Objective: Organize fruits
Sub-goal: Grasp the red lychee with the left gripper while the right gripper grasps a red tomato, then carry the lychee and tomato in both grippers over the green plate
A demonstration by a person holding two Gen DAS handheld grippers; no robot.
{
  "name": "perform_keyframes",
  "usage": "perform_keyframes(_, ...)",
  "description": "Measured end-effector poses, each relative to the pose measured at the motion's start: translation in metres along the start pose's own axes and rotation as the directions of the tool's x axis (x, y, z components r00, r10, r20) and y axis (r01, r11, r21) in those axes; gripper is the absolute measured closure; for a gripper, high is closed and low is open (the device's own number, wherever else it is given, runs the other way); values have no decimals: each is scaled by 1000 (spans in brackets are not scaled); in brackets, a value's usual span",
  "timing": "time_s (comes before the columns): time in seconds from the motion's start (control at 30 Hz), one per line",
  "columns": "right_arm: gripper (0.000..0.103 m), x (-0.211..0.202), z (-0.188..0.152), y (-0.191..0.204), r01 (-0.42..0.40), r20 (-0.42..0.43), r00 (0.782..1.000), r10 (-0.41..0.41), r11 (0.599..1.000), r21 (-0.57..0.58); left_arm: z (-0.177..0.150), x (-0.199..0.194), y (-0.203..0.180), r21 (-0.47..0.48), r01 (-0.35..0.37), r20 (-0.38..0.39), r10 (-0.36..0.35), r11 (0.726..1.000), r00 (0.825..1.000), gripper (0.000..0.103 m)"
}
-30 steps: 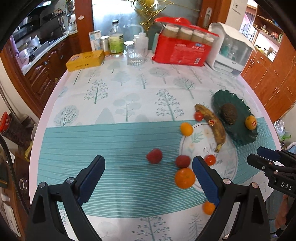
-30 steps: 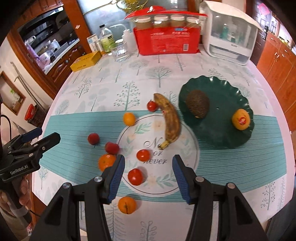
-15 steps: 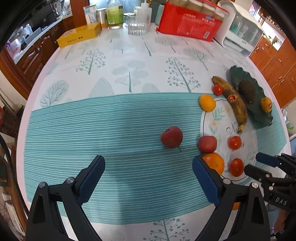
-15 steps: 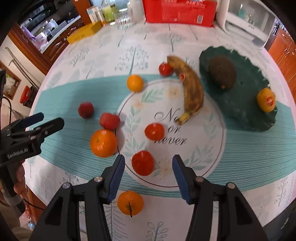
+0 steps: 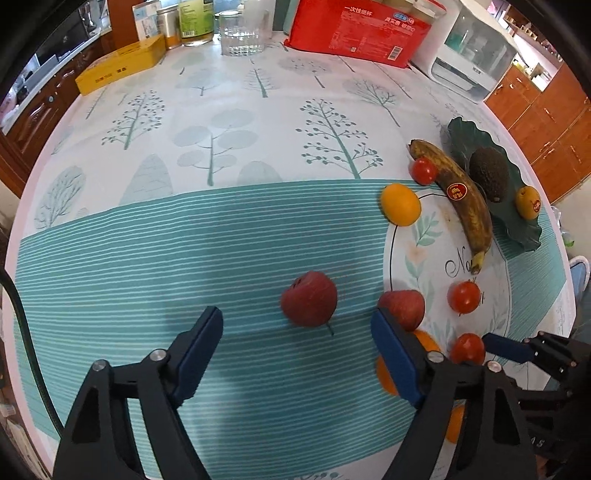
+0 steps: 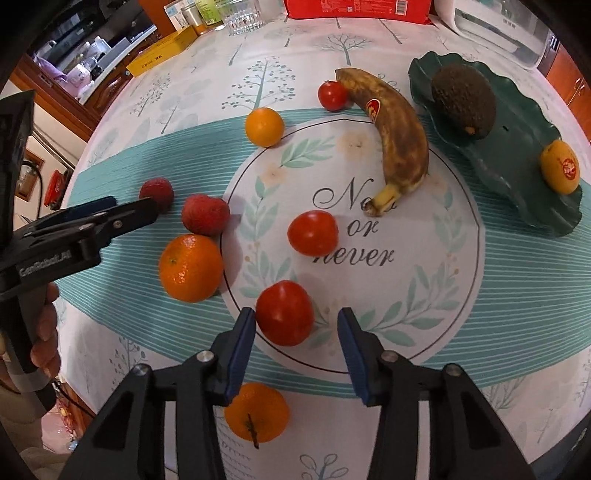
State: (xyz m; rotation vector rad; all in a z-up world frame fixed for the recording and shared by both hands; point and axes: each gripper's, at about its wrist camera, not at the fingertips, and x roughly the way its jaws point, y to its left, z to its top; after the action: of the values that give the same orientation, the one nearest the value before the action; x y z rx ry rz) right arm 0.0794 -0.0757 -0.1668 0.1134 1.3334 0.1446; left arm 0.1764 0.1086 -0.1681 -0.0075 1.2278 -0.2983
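Loose fruit lies on a tree-print tablecloth. My left gripper [image 5: 295, 325] hangs low over a dark red fruit [image 5: 309, 298], which sits just ahead of and between the jaws; they are closing and no pad touches it. My right gripper [image 6: 295, 321] straddles a red tomato [image 6: 284, 312], jaws closing. The tomato is close to the left finger [image 6: 243, 332], with a gap to the right one. A green leaf-shaped plate [image 6: 517, 177] at the right holds an avocado [image 6: 463, 99] and a small yellow fruit [image 6: 559, 171].
A spotted banana [image 6: 395, 136], two more tomatoes [image 6: 313, 232], a bumpy red fruit [image 6: 205, 214] and three oranges [image 6: 190, 267] lie around the printed circle. At the far edge stand a red cup package [image 5: 354, 26], a glass [image 5: 242, 33], a yellow box [image 5: 122, 68] and a white appliance [image 5: 476, 62].
Both grippers have come down toward the table, so the fruit looks larger. Both pairs of jaws have narrowed, the left around the dark red fruit and the right around the tomato.
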Motion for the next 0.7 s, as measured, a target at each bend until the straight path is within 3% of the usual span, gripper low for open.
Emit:
perform_keyframes(0.13, 69, 4, 0, 2, -2, -5, 1000, 2, 1000, -20, 5, 7, 0, -9, 4, -10, -4, 1000, 1000, 36)
perform_keyframes(0.27, 70, 6, 0, 4, -4, -2, 1000, 4, 1000, -26, 7, 14, 2, -15, 1, -25, -1, 1000, 1000, 52)
perform_keyframes(0.7, 71, 6, 0, 4, -10, 11, 1000, 10, 999, -33, 8, 21, -3, 3, -2, -22, 3, 1000, 1000, 72)
